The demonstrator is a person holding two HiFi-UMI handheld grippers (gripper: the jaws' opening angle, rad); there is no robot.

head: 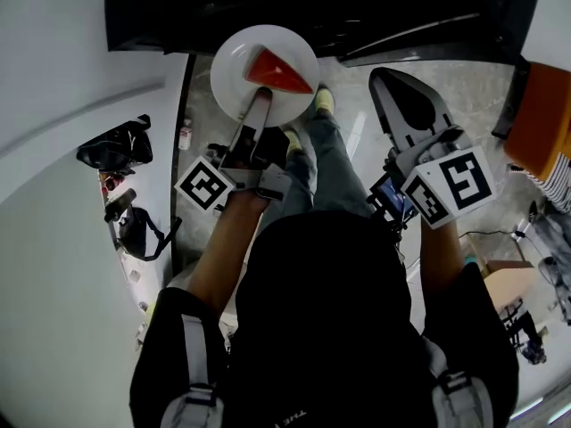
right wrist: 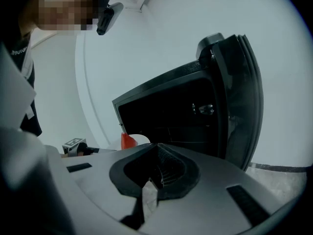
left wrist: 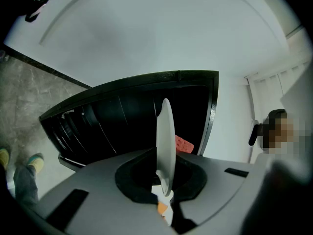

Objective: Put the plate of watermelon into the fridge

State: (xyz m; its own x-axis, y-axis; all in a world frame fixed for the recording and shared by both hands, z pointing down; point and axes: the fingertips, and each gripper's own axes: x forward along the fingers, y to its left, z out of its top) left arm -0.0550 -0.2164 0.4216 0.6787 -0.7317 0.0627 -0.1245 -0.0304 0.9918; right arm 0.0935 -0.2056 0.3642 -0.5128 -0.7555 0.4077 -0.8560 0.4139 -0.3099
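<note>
The fingers (head: 257,114) of the left gripper (head: 259,105) are closed on the near rim of the white plate (head: 234,77). In the left gripper view the plate is seen from its edge, standing between the two jaws, which press on it from both sides. On the plate lies a red wedge of watermelon (head: 278,71), on the right half, with its pointed end to the far side. The plate is held in the air, level, just in front of the dark opening of the fridge (head: 357,16). I cannot tell if its far rim is already past the edge of the opening.

The right gripper (head: 388,83) is to the right of the plate and apart from it. Its jaws are together at the tips and there is nothing between them. It points also toward the fridge. In the right gripper view the fridge door (right wrist: 239,97) stands open on the right side, and the inside is black.

Behind each gripper is its marker cube, the left one (head: 207,185) and the right one (head: 455,184). Below the plate are the person's shoes (head: 323,101), yellow-green, on a grey stone floor (head: 357,141). On the left, beside a white wall, lies a black bag (head: 114,150). On the near right stands a cardboard box (head: 504,283).
</note>
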